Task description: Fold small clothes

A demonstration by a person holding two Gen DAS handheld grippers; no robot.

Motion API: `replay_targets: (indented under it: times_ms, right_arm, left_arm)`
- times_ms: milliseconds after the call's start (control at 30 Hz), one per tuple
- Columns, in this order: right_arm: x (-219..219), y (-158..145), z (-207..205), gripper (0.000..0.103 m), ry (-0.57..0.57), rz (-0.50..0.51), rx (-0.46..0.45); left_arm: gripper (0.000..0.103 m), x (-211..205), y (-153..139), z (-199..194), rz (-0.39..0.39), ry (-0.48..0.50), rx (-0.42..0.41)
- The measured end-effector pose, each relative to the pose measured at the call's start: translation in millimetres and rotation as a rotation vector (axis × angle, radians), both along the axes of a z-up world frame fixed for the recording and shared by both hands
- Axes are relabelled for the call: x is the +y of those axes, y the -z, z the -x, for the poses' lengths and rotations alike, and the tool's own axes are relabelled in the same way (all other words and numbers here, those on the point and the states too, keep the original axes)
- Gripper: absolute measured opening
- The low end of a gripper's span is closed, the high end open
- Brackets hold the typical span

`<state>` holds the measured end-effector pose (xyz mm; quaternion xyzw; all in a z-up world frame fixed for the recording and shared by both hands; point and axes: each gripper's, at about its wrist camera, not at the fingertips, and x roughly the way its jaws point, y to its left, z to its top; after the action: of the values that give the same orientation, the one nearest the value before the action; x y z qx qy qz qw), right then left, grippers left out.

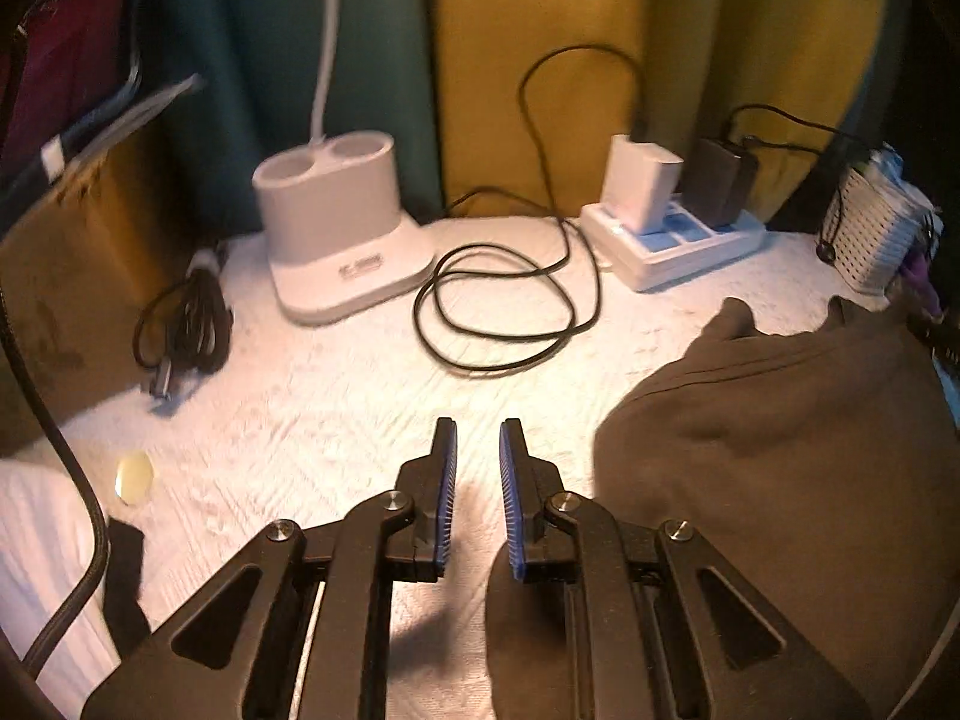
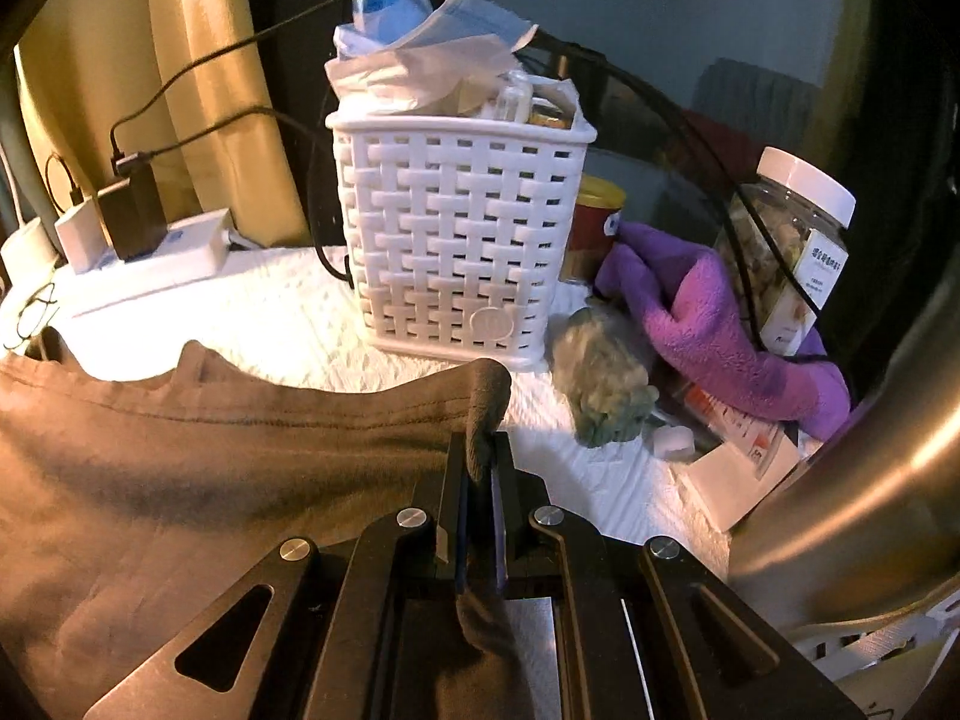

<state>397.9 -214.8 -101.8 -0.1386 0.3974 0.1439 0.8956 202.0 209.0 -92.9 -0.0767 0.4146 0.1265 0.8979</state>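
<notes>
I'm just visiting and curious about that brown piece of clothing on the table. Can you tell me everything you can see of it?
The brown garment is soft, matte knit cloth with a stitched hem along its upper edge. It lies rumpled, not yet neatly folded, on the white textured cloth covering the table, in front of the white basket. The right gripper has its jaws shut on one edge, lifting a small peak of fabric. The left gripper hovers beside it, holding nothing.
</notes>
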Motion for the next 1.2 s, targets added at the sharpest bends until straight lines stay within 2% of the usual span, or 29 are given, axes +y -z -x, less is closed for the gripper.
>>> replay_targets:
  times_ms: [100,200,300,400,500,567,600,633,733,767,800,867,900,967,1000,1033,1067,1100,1167,1200]
  right_arm:
    - [3,1,1,0.006,0.004,0.025,-0.005]
    - [6,1,3,0.006,0.005,0.048,-0.005]
    - [10,2,8,0.006,0.011,0.065,-0.013]
    - [9,0,15,0.007,0.019,0.069,-0.020]
    - [8,-3,19,0.007,0.027,0.061,-0.022]
    - [5,-7,24,0.007,0.028,0.058,-0.026]
    - [4,-8,26,0.007,0.030,0.055,-0.029]
    - [3,-10,27,0.007,0.033,0.052,-0.032]
    - [1,-15,32,0.008,0.043,0.049,-0.042]
    - [1,-16,34,0.009,0.045,0.050,-0.046]
    - [1,-18,36,0.014,0.046,0.050,-0.052]
    - [1,-23,43,0.064,0.049,0.048,-0.063]
    - [0,-25,46,0.103,0.047,0.044,-0.069]
    - [3,-27,54,0.103,0.032,0.038,-0.072]
    - [6,-27,57,0.103,0.020,0.037,-0.067]
    - [10,-28,62,0.103,0.003,0.041,-0.066]
    - [12,-29,64,0.103,-0.004,0.045,-0.065]
    - [15,-30,69,0.103,-0.012,0.047,-0.064]
    - [17,-32,77,0.103,-0.022,0.025,-0.057]
    - [18,-31,78,0.103,-0.023,0.018,-0.054]
  left_arm:
    - [0.017,-3,1,1,0.069,0.026,-0.007]
    - [0.051,-27,5,0,0.081,0.098,0.016]
    - [0.053,-46,7,3,0.095,0.145,0.027]
    - [0.053,-51,10,6,0.076,0.138,0.034]
    - [0.053,-47,11,10,0.110,0.122,0.040]
    - [0.048,-50,8,15,0.117,0.142,0.029]
    - [0.022,-51,7,17,0.118,0.160,0.023]
    - [0.009,-53,7,17,0.128,0.181,0.029]
    - [0.008,-59,-1,22,0.072,0.185,0.008]
    - [0.008,-60,-9,27,0.033,0.164,-0.026]
    - [0.008,-60,-17,30,-0.021,0.138,-0.058]
    - [0.008,-62,-33,37,-0.181,0.079,-0.130]
    - [0.008,-62,-35,39,-0.227,0.061,-0.153]
    - [0.010,-58,-36,39,-0.310,0.014,-0.172]
    - [0.013,-55,-32,38,-0.337,0.009,-0.167]
    - [0.021,-52,-26,37,-0.363,-0.002,-0.149]
    - [0.023,-47,-21,36,-0.358,-0.013,-0.131]
    - [0.023,-38,-17,38,-0.314,-0.028,-0.115]
    - [0.027,-16,-15,44,-0.146,-0.050,-0.104]
    - [0.040,-5,-15,49,-0.057,-0.058,-0.108]
